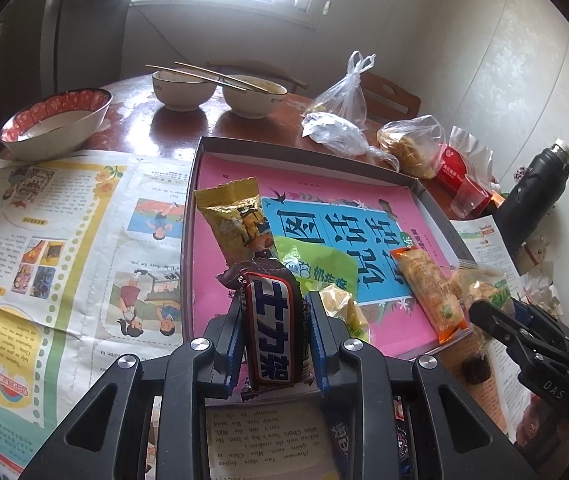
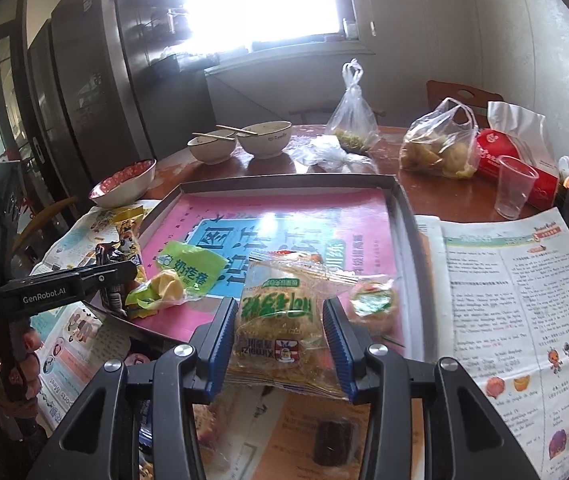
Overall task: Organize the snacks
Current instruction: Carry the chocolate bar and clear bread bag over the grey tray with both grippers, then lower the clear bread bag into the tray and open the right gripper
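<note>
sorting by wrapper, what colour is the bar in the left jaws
Dark brown wrapper with a blue, white and red label; clearest in the left wrist view.

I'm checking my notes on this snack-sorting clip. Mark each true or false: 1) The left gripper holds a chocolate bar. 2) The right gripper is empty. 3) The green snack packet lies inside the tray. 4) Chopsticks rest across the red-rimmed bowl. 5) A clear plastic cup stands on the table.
1) True: the left gripper clamps the chocolate bar.
2) False: the right gripper holds a clear noodle snack packet.
3) True: the green snack packet lies in the tray.
4) False: the chopsticks rest on two white bowls; the red-rimmed bowl has none.
5) True: the plastic cup.
</note>
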Action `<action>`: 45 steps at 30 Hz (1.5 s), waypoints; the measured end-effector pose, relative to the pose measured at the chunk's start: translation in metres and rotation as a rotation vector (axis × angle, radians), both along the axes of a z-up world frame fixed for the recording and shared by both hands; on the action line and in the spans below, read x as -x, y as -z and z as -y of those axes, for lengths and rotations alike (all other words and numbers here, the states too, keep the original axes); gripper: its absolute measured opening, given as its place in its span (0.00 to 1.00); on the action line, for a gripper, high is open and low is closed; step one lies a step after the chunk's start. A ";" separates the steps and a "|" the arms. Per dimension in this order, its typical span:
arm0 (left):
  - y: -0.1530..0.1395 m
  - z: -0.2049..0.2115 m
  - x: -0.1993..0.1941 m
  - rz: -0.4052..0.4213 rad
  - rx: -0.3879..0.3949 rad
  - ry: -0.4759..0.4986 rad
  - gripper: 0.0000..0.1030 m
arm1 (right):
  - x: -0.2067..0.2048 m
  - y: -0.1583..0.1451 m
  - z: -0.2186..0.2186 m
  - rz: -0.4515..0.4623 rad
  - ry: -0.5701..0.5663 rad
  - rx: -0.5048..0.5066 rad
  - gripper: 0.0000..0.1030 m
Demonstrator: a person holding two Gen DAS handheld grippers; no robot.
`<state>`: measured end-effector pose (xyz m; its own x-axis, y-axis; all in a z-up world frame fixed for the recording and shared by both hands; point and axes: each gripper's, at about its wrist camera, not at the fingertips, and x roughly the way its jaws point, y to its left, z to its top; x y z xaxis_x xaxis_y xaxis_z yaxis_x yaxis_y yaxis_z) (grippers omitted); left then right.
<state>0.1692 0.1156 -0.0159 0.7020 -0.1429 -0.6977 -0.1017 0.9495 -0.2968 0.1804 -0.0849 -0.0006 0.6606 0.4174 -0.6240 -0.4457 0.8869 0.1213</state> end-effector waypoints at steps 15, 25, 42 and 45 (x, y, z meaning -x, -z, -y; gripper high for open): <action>0.006 -0.005 0.000 -0.011 0.010 0.006 0.28 | -0.017 0.006 -0.041 -0.026 -0.063 0.021 0.43; 0.006 -0.005 0.002 -0.009 0.007 0.011 0.28 | -0.025 0.014 -0.058 -0.042 -0.088 0.049 0.43; 0.005 -0.004 0.003 -0.008 0.007 0.018 0.28 | -0.028 0.027 -0.070 -0.070 -0.102 0.081 0.44; 0.005 -0.004 0.002 -0.009 0.005 0.019 0.28 | -0.027 0.028 -0.069 -0.071 -0.101 0.082 0.44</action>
